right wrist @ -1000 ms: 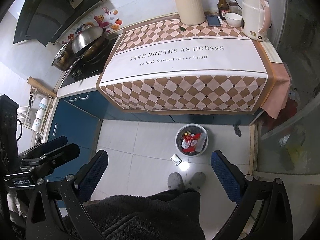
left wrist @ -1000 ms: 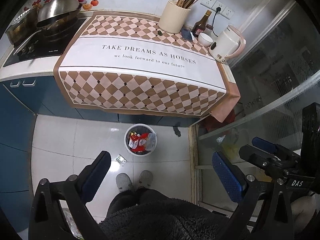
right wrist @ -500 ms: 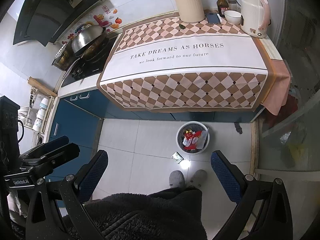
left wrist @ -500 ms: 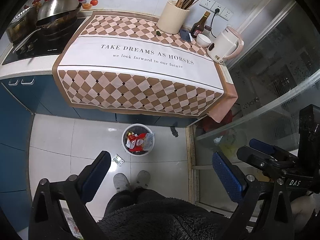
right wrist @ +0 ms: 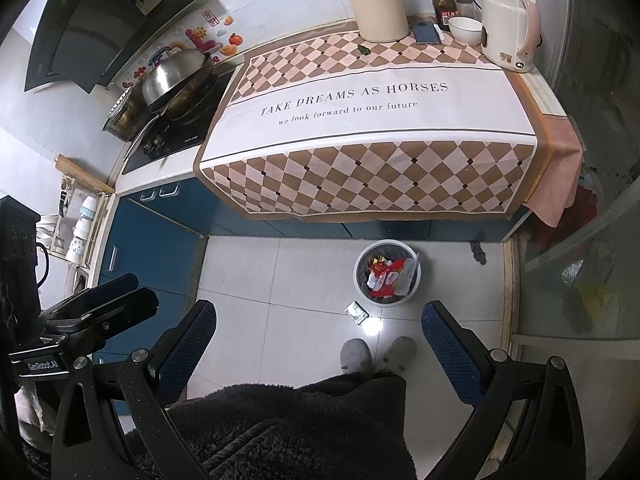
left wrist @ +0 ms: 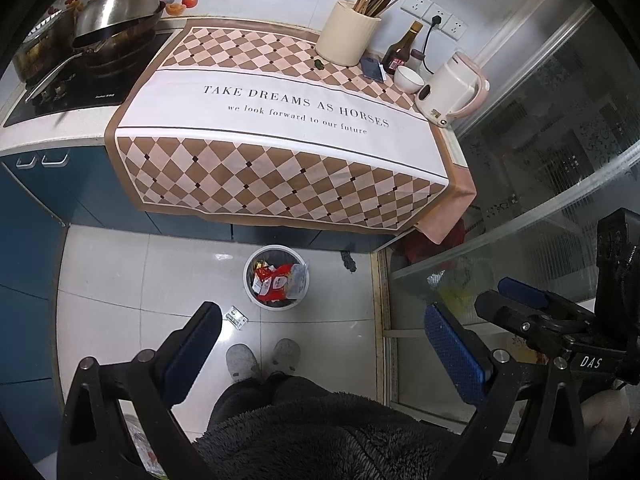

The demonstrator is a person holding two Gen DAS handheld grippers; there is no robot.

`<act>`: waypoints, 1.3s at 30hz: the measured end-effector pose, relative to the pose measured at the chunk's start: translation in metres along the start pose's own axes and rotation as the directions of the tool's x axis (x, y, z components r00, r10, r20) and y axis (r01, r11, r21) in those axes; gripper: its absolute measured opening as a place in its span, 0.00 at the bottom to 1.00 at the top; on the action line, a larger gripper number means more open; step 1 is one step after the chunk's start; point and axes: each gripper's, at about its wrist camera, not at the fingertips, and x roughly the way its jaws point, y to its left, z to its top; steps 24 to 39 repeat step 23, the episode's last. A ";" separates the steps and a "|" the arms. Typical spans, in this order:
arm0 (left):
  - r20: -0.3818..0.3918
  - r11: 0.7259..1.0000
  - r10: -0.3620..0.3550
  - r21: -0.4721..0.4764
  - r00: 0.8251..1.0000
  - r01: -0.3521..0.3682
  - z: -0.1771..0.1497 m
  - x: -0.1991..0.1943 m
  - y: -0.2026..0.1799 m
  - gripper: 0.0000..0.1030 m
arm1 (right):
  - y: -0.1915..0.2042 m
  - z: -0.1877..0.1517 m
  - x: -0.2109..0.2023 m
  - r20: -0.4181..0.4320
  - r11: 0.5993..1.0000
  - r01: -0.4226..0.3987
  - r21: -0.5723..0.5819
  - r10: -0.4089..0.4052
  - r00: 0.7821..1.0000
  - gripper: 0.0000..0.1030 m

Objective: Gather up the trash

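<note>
A small kitchen seen from high above: a blue-fronted desk (left wrist: pixel 36 140) under a chequered cloth (left wrist: pixel 280 152), white tiled floor (left wrist: pixel 120 280) below. Both tongs hang wide and hold nothing, the left tongs (left wrist: pixel 320 344) and right tongs (right wrist: pixel 316 338) well above the floor. The task's thing, a small crumpled wrapper (left wrist: pixel 236 316), lies flat on the tiles just beside the white bin (left wrist: pixel 276 278), which already brims with red packets. From so high, the reach down is long; a thin wrapper flat on glossy tile may slide from the pads or be pinched only at an edge, and the full bin could shed what is dropped on top. A dark speck (left wrist: pixel 349 261) near the desk's foot is too small to identify, and the person's dark fleece hides the floor nearest them.
</note>
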 end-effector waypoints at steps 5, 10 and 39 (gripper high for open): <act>-0.006 1.000 -0.007 0.007 1.000 0.007 0.001 0.001 0.002 1.00 | 0.002 0.003 0.001 0.000 1.000 0.002 0.018 -0.002 1.000 1.00; -0.006 1.000 -0.011 0.004 1.000 0.011 -0.003 0.000 -0.003 1.00 | 0.001 0.003 0.001 -0.001 1.000 0.005 0.022 -0.005 1.000 1.00; 0.012 1.000 -0.010 0.010 1.000 0.010 -0.006 0.000 -0.019 1.00 | 0.001 0.009 0.001 0.009 0.999 0.003 0.032 -0.003 1.000 1.00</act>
